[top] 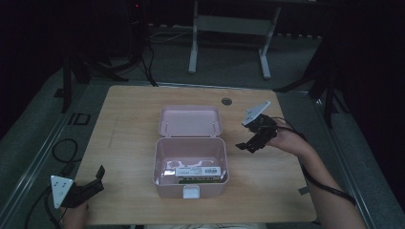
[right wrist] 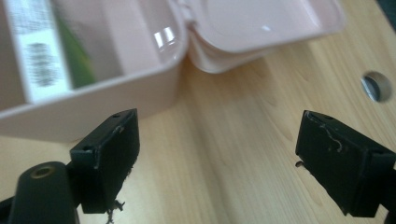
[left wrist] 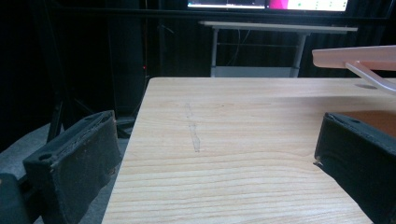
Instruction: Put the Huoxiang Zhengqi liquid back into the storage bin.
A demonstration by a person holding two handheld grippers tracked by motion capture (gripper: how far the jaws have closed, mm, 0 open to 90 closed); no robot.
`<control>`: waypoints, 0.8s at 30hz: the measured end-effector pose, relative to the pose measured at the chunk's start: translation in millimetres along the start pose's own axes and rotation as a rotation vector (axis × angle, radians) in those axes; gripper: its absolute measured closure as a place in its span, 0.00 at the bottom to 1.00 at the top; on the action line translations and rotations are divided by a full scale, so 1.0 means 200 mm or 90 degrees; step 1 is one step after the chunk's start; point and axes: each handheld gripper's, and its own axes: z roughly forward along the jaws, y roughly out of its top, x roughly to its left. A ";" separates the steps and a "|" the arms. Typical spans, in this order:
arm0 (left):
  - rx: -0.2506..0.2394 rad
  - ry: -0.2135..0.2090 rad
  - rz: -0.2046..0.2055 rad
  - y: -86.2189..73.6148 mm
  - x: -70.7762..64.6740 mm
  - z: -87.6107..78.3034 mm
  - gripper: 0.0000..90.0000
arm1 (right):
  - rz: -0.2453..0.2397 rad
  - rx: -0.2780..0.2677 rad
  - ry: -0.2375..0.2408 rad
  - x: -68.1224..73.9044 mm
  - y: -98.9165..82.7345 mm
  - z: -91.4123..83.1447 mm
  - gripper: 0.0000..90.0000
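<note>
Pink box (top: 190, 162), lid open, perhaps packets inside

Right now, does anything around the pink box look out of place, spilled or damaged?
Nothing stands out. The pink box sits square on the table, its lid folded flat open behind it, and a labelled carton lies inside against the front wall. No spill or breakage is visible.

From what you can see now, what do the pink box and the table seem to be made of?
The pink box looks like moulded plastic with a smooth, slightly glossy finish: its open lid shows bright reflections and has rounded edges. The table top looks like light wood or a wood-look laminate: the grain lines are plain in the left gripper view, with a matte surface. Which of the two, I cannot tell.
</note>
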 end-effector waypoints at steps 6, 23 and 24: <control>0.000 0.000 0.000 0.00 0.00 0.00 0.00 | 0.069 -0.025 -0.052 -0.07 -0.17 0.09 0.15; 0.000 0.000 0.000 0.00 0.00 0.00 0.00 | 0.178 -0.062 -0.087 -0.07 -0.53 0.31 0.15; 0.000 0.000 0.000 0.00 0.00 0.00 0.00 | 0.182 -0.068 -0.093 -0.07 -0.54 0.31 0.15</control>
